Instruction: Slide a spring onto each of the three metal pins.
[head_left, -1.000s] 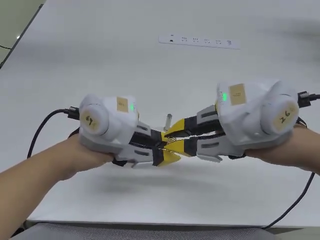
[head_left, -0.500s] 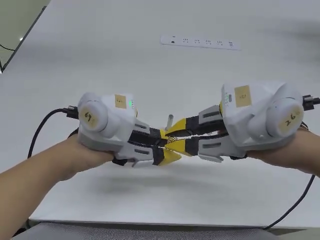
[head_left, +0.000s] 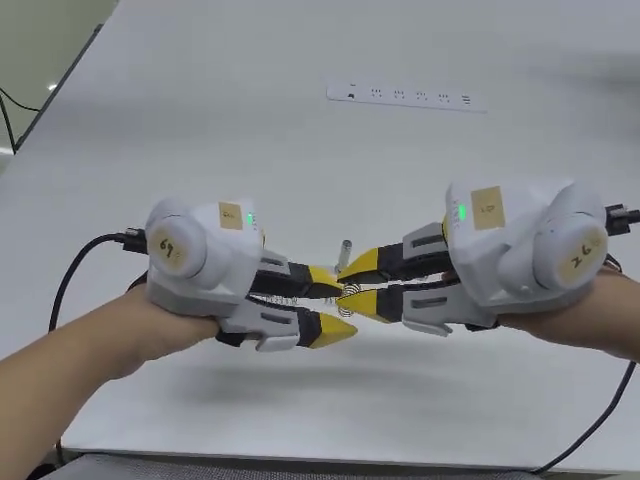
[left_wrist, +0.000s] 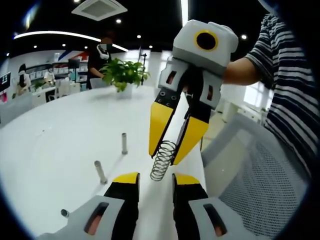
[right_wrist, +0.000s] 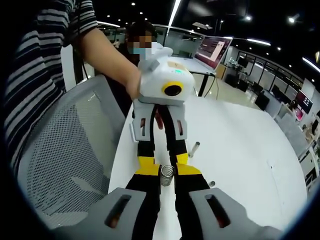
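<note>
Above the near edge of the white table (head_left: 300, 150), the 2 grippers meet tip to tip. The right gripper (right_wrist: 167, 169) has its yellow-tipped fingers (right_wrist: 148, 167) closed on 1 end of a small coil spring (left_wrist: 162, 159), which slants out from between them. The spring's free end reaches the gap of the left gripper (left_wrist: 156, 178), whose fingers (left_wrist: 125, 178) stand a little apart, wider than the coil, with no hold on it that can be made out. In the left gripper view a bare metal pin (left_wrist: 124, 143) stands upright on the table beyond the spring. A 2nd pin (left_wrist: 100, 171) stands near it, closer to the camera, also bare. A small grey stub near that view's lower edge is too small to identify. In the head view 1 pin rises just behind the meeting fingertips. A white power strip (head_left: 405, 96) lies well apart, toward the table's far edge, and a potted plant (left_wrist: 125, 72) stands on the table in the left gripper view.
</note>
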